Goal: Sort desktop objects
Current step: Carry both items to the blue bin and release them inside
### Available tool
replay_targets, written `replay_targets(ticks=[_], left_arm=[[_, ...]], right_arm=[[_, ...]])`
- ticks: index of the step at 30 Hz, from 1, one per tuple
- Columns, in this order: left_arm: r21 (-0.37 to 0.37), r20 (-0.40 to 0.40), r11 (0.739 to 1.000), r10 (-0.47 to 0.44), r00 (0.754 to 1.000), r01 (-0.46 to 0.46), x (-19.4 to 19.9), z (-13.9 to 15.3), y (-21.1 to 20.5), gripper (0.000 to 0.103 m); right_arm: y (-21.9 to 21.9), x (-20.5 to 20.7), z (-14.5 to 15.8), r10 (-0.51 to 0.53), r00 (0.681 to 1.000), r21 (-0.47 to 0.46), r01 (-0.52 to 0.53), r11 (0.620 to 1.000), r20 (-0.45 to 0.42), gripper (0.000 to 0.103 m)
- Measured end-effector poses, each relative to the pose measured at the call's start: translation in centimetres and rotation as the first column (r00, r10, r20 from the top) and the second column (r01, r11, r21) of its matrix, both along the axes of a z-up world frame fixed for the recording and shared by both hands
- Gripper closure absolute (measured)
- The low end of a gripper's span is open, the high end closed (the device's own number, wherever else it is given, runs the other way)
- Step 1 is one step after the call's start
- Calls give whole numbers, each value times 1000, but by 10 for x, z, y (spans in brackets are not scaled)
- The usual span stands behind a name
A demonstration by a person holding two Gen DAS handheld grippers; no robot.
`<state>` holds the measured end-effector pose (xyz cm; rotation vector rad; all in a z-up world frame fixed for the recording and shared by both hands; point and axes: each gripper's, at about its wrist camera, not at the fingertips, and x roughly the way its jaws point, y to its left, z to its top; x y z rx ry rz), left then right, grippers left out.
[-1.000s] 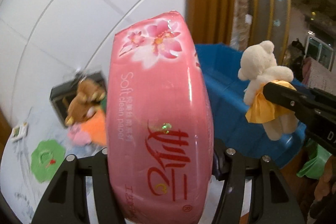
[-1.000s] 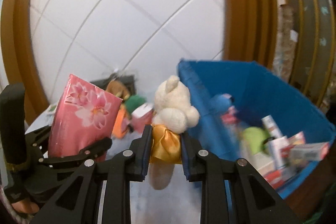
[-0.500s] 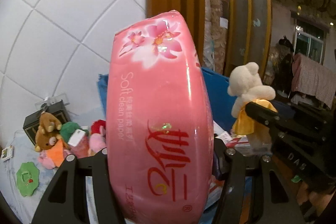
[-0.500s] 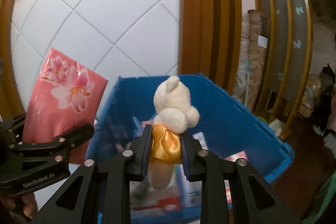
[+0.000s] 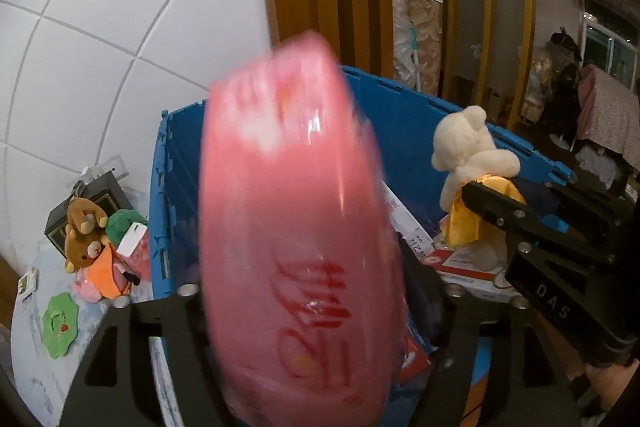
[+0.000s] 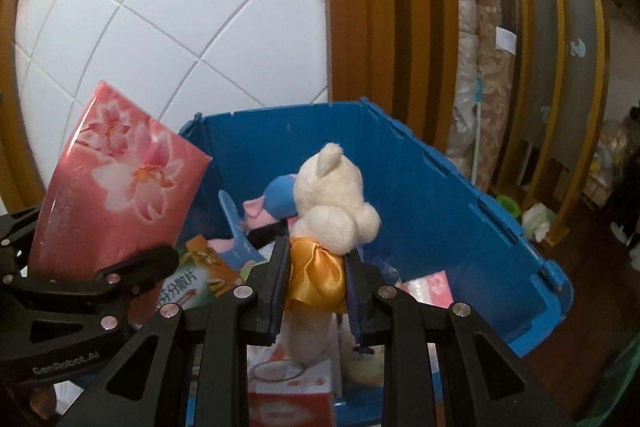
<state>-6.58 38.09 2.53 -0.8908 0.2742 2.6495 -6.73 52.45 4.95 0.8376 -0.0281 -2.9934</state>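
My left gripper (image 5: 316, 291): jaws just been opening, pink tissue pack (image 5: 296, 227) loose between, blurred at frame centre over blue bin (image 5: 404, 115). Risk: pack tips onto rim. Right gripper (image 6: 316, 291) narrow, clamping bear (image 6: 332, 195); pack may hit it.

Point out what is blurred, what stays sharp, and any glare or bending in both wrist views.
Left wrist view: the pink tissue pack is smeared by motion, with a glare streak; the bear and blue bin stay sharp. Right wrist view: the pack and bear are crisp. Both views: fisheye bends the wall tile lines, and the corners are dark.
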Motion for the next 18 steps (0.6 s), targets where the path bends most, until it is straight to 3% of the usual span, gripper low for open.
replay_targets(ticks=[1,4,6,9,12,18], left_arm=[[-3,-14,1000,6,1000,-6,0,1,1,21],[2,-33,1000,12,999,-12,2,4,-1,21],[14,-34,1000,23,999,-23,0,5,-5,21],[39,-34,998,46,998,-44,-2,7,-15,21],[77,-39,996,43,998,-40,-1,13,-28,21],[112,-71,990,91,993,-82,8,23,-57,21]], right_arm=[[2,-1,-1,2,1000,-2,-2,1000,3,73],[8,-5,-3,-14,1000,-2,14,1000,9,55],[10,-6,-2,-21,1000,-5,21,1000,9,27],[11,-6,4,-35,999,11,35,999,-3,12],[10,-4,10,-40,999,18,40,999,-14,2],[-9,9,27,-3,998,5,3,1000,-58,0]])
